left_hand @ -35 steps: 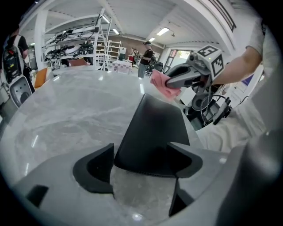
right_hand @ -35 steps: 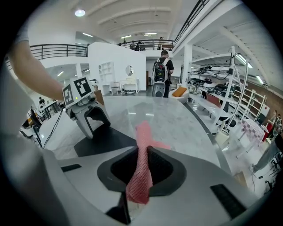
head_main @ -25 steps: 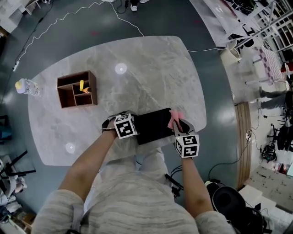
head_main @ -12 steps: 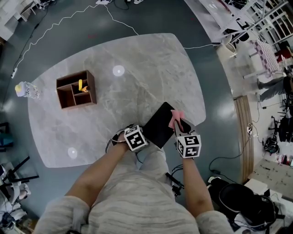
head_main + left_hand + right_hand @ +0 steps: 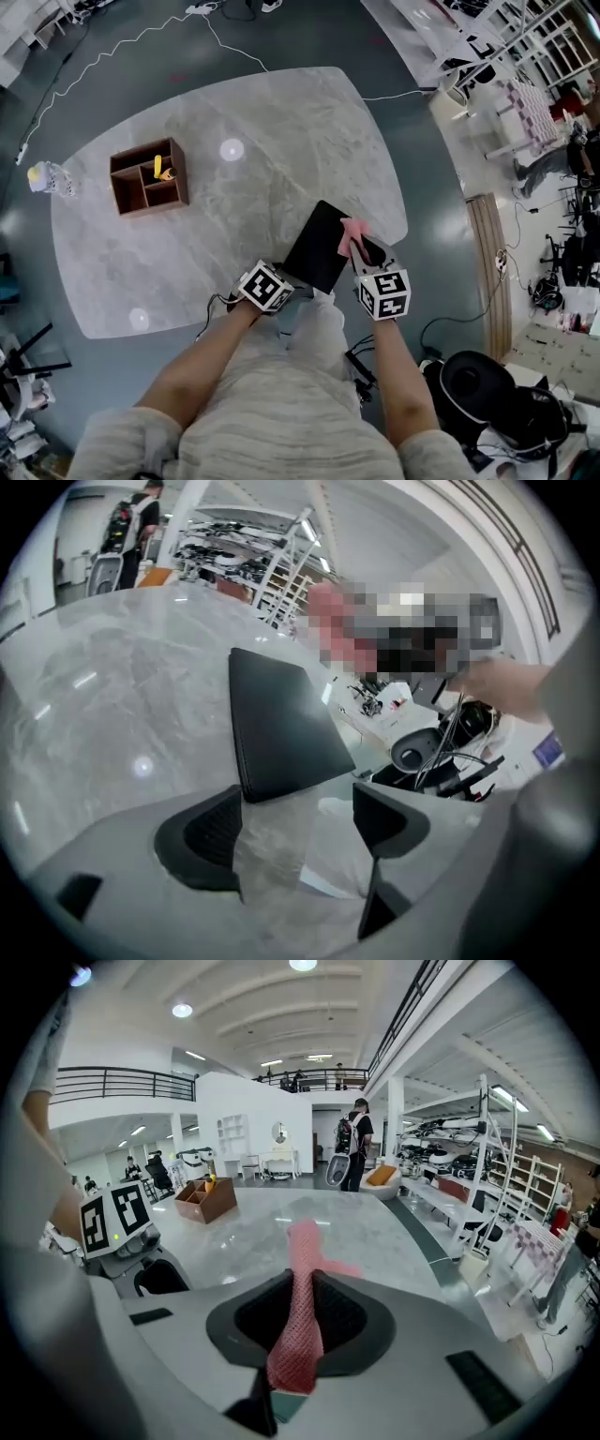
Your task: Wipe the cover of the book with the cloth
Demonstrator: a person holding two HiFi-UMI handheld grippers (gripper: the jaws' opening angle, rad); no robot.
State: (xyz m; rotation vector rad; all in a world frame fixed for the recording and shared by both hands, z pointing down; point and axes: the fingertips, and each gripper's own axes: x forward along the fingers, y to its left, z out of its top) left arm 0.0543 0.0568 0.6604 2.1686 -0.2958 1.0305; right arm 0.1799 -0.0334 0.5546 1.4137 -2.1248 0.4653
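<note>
- Book (image 5: 317, 246) lies flat and angled on the surface (image 5: 281, 122), at the near edge in front of the person. Its near end seems to hang slightly over that edge.
- Right gripper (image 5: 302, 1283) is clamped on the pink mesh cloth (image 5: 302, 1241). In the head view the free end of the cloth lies on the book's far right edge.
- Left gripper (image 5: 298, 819) has its jaws wide apart with nothing gripped. The book's near corner sits just ahead of the left jaw, and I cannot tell if it touches.
- Progress: cloth is in hand and at the cover, which looks plain black. No view shows how much is wiped. I judge wiping is at an early stage, with most of the cover left.
- Risk: nothing pins the book, so a stroke could slide it off the edge.
- Around: 1 wooden organizer (image 5: 148, 178) with a yellow item (image 5: 158, 168) sits well apart at far left. Nothing blocks the cover.
- A person (image 5: 356, 1143) stands far behind.
</note>
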